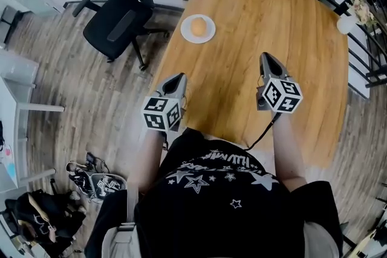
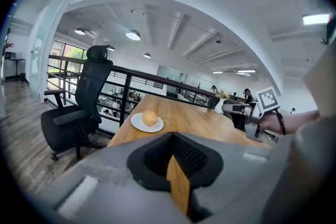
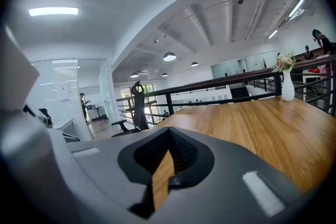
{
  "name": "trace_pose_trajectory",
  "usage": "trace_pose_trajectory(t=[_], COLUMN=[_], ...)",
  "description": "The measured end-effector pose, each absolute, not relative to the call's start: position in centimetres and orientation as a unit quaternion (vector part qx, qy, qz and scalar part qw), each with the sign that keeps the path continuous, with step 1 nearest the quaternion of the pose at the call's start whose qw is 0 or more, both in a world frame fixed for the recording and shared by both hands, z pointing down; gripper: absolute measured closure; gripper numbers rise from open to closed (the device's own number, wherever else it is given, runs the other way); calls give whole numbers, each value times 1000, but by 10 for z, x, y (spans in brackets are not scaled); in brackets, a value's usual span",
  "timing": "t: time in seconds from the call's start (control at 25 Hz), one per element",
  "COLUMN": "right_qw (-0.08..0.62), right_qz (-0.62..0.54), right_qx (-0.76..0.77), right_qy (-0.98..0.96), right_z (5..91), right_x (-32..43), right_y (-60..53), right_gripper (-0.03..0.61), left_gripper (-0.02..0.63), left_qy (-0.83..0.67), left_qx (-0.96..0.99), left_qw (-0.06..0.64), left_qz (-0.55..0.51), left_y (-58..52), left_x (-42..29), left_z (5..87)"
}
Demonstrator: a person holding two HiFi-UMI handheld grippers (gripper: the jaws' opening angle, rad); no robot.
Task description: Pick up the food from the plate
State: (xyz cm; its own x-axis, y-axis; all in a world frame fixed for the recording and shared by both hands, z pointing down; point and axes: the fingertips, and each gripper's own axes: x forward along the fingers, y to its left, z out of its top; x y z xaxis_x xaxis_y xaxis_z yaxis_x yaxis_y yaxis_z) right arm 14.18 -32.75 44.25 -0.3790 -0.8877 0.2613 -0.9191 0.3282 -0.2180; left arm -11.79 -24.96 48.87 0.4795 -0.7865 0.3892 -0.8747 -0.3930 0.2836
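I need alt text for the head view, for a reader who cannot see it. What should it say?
A round orange-brown piece of food lies on a small white plate near the far left edge of a light wooden table. The left tongs and right tongs, both shut and empty, hover nearer the person.

The left gripper [image 2: 172, 135] has its jaws together with nothing between them, and beyond them a white plate [image 2: 147, 124] lies on the wooden table [image 2: 210, 126] — a round, tan piece of food [image 2: 149, 118] sits on it. A black office chair [image 2: 79, 113] stands left of the plate, off the table. Well right of the plate, a hand [image 2: 270, 122] holds the right gripper [image 2: 227, 108].
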Motion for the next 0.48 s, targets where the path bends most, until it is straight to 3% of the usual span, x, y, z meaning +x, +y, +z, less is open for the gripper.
trace_pose_trajectory(t=[0.48], right_qw=[72], right_qz=[153], right_qx=[530], right_qy=[-831], right_z=[447], right_x=[79], right_y=[-383], right_gripper=[577], left_gripper=[612], left_qy=[-494], left_qx=[835], left_qw=[222], left_qz=[92], left_y=[-305], left_x=[-147], left_z=[485])
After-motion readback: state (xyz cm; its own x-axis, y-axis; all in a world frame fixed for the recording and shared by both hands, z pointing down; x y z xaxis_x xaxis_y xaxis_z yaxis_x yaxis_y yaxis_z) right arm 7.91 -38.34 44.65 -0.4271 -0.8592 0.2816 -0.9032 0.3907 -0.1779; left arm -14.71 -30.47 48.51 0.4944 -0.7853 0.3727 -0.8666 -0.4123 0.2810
